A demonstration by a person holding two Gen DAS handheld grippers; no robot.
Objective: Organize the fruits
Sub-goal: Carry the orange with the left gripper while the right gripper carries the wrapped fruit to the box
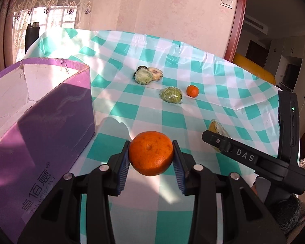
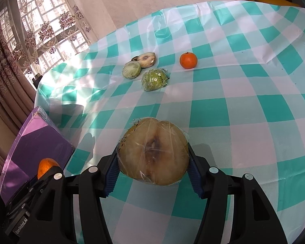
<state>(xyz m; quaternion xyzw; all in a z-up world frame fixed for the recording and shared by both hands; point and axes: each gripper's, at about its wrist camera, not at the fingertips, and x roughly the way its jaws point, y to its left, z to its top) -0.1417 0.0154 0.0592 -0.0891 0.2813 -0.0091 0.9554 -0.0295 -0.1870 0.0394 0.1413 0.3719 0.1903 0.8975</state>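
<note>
My left gripper (image 1: 151, 158) is shut on a large orange (image 1: 151, 153), held above the checked tablecloth just right of the open purple box (image 1: 50, 109). My right gripper (image 2: 153, 168) is shut on a cut fruit half wrapped in plastic film (image 2: 153, 151), pale brown with a dark core. In the right wrist view the orange (image 2: 45, 165) and the left gripper show at the lower left beside the purple box (image 2: 38, 142). A small tangerine (image 2: 188, 60), a wrapped green fruit (image 2: 155, 79) and two wrapped cut halves (image 2: 139, 65) lie farther out on the table.
The teal and white checked cloth (image 1: 193, 122) covers a round table; its far edge meets a pink wall. A curtained window (image 2: 40, 26) stands at the left. In the left wrist view the right gripper's black body (image 1: 254, 158) reaches in from the right, over the wrapped half (image 1: 216, 128).
</note>
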